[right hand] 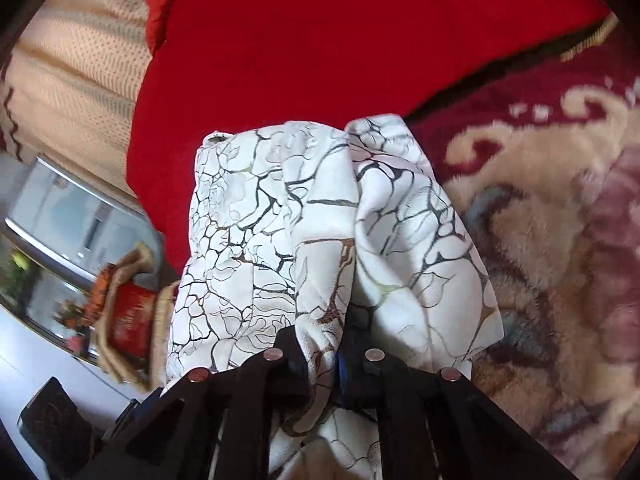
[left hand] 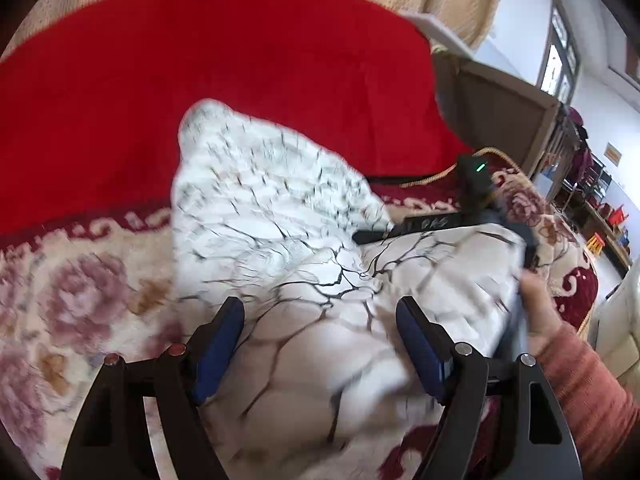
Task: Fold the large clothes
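Note:
A white garment with a black crackle print (left hand: 280,216) lies bunched on a floral blanket. My left gripper (left hand: 320,312) is open, its blue-padded fingers (left hand: 218,344) spread just above the cloth and holding nothing. My right gripper (right hand: 324,360) is shut on a bunched fold of the same garment (right hand: 320,220), which rises in front of its camera and hides the fingertips. In the left wrist view the right gripper's black body (left hand: 476,184) and the hand holding it (left hand: 536,308) show at the garment's right edge.
A cream and maroon floral blanket (left hand: 80,288) covers the surface. A red cushion or blanket (left hand: 200,60) lies behind the garment. A beige knitted throw (right hand: 80,72) is further back. A glass-topped table with a red tin (right hand: 128,320) stands at the left of the right wrist view.

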The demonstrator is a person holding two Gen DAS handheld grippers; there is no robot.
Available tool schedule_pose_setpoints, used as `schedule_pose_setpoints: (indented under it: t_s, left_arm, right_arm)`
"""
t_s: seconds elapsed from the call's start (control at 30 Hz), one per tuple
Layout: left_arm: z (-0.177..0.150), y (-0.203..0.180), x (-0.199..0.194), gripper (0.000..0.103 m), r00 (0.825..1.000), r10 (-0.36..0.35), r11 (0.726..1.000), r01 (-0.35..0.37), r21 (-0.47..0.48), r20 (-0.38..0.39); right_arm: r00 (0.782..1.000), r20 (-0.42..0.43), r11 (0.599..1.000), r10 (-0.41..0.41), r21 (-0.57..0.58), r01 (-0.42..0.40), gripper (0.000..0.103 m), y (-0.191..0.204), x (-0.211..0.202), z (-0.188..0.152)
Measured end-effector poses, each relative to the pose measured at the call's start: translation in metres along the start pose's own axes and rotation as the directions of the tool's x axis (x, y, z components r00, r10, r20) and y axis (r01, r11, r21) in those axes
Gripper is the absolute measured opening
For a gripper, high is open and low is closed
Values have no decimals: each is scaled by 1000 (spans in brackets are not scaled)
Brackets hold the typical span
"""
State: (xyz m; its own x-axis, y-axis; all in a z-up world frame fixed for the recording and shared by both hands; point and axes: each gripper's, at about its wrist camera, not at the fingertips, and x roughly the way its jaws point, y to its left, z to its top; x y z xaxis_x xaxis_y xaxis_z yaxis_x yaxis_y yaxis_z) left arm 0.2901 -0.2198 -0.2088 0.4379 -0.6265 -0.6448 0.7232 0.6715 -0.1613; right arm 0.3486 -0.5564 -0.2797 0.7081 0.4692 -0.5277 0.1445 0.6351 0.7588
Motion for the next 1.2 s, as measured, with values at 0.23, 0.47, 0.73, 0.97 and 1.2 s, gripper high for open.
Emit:
schedule_pose_setpoints:
  t_s: [0.23,0.47,0.73,0.97,1.2]
  left_arm:
    - [-12,-2,-4,80,990,126,992,-126,7,-67]
    - [-23,1,26,83,979,84,991,-101,-84,-184]
    - [-23,-14,30,84,974,119,986,-139,-94,-191]
    - [-25,4,12,84,986,23,974,-59,-221,-165]
    - [-13,25,-15,84,979,177,956,-196,-217,-104]
  right_arm:
    - [999,10,998,49,39,-49,12,-19,1,-6]
    - [993,99,996,-57,-68,64,30,22,-55,-19]
    - [967,228,906,113,-424,-6,30,126,-127,-89]
    - [985,40,943,-169,-284,174,10,65,-76,-100]
    - [977,2,943,-212,-261,206,2,29,-66,-101]
